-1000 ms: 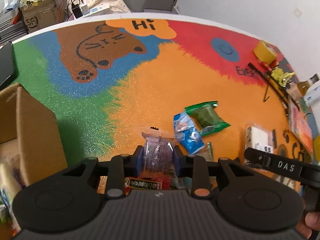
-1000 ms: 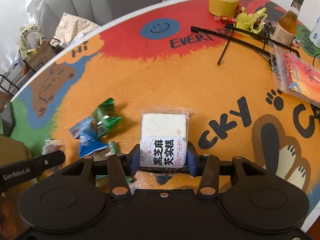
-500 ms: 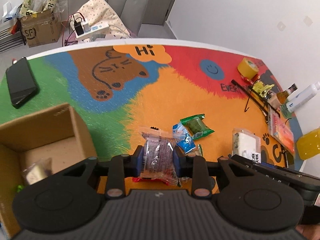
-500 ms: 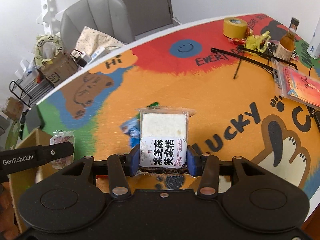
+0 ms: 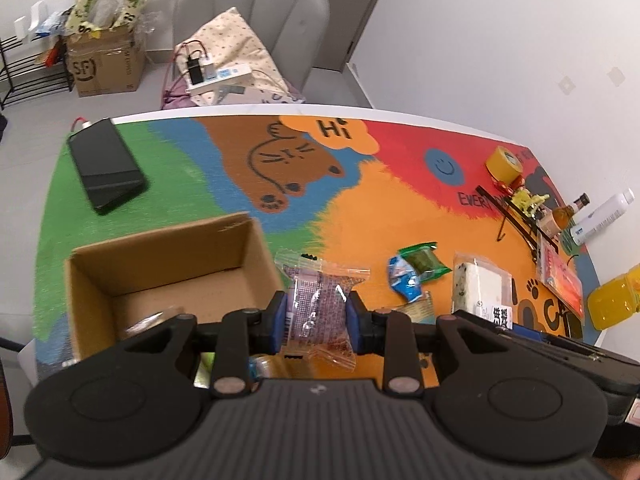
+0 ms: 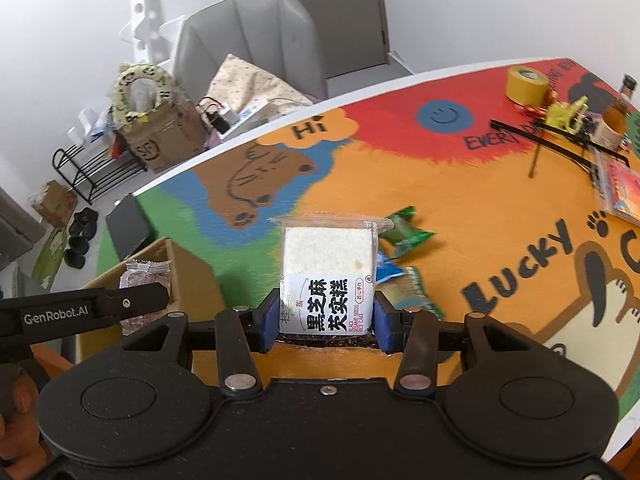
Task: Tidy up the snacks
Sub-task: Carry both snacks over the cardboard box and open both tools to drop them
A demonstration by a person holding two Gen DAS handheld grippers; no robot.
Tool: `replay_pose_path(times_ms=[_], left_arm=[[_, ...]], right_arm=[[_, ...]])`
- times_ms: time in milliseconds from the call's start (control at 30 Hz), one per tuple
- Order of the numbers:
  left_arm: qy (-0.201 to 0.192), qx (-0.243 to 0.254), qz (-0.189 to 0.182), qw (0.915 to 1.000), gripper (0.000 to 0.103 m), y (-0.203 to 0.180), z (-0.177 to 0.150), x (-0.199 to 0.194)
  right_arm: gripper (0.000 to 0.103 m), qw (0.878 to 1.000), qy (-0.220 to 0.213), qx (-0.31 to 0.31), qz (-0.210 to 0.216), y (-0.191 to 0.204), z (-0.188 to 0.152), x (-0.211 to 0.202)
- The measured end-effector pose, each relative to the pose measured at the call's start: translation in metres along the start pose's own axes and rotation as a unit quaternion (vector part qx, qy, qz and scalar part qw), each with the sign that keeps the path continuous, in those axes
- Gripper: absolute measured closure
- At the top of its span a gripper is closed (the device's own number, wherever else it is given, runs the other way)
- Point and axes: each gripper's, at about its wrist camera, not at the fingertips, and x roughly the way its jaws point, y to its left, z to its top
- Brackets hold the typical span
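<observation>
The left claw (image 5: 317, 316) is clamped flat on a purplish packet, its blue pads pressed to both sides. The right claw (image 6: 327, 320) likewise pinches a white cake packet, fingers pointing toward 12 o'clock.

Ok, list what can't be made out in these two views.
- Cardboard box contents: left wrist view, the left gripper body covers the near floor.
- Purple snack label: blurred.
- Rice cake bottom edge: right wrist view, hidden behind the right gripper.
- Bottle label: too small.
</observation>
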Motion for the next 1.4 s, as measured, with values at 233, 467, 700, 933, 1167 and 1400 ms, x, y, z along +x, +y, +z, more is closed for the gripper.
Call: replay_pose_path(times_ms=[233, 467, 700, 933, 1167, 1400], left_arm=[[-0.005, -0.015, 0.014, 0.9998, 0.074, 0.034, 0.000, -0.015], [-0.006, -0.034, 0.034, 0.9988, 0.074, 0.065, 0.002, -0.022], [-0.003, -0.043, 0.045, 0.9980, 0.073, 0.088, 0.006, -0.025], [0.001, -0.059, 0.063, 0.9963, 0.071, 0.104, 0.010, -0.022], [-0.002, -0.085, 0.057, 0.9947, 0.065, 0.120, 0.013, -0.031], [-0.011, -0.102, 0.067, 0.9925, 0.054, 0.131, 0.008, -0.044]], right_arm=[[0.059, 1.000, -0.002, -0.021, 0.009, 0.033, -0.002, 0.001], [0.059, 0.999, -0.002, -0.034, 0.021, 0.059, -0.002, 0.004], [0.059, 0.998, 0.002, -0.046, 0.030, 0.083, 0.000, 0.008], [0.059, 0.997, 0.012, -0.061, 0.038, 0.104, -0.001, 0.012], [0.059, 0.995, 0.019, -0.083, 0.051, 0.125, 0.000, 0.018], [0.042, 0.992, 0.015, -0.107, 0.071, 0.143, 0.000, 0.022]])
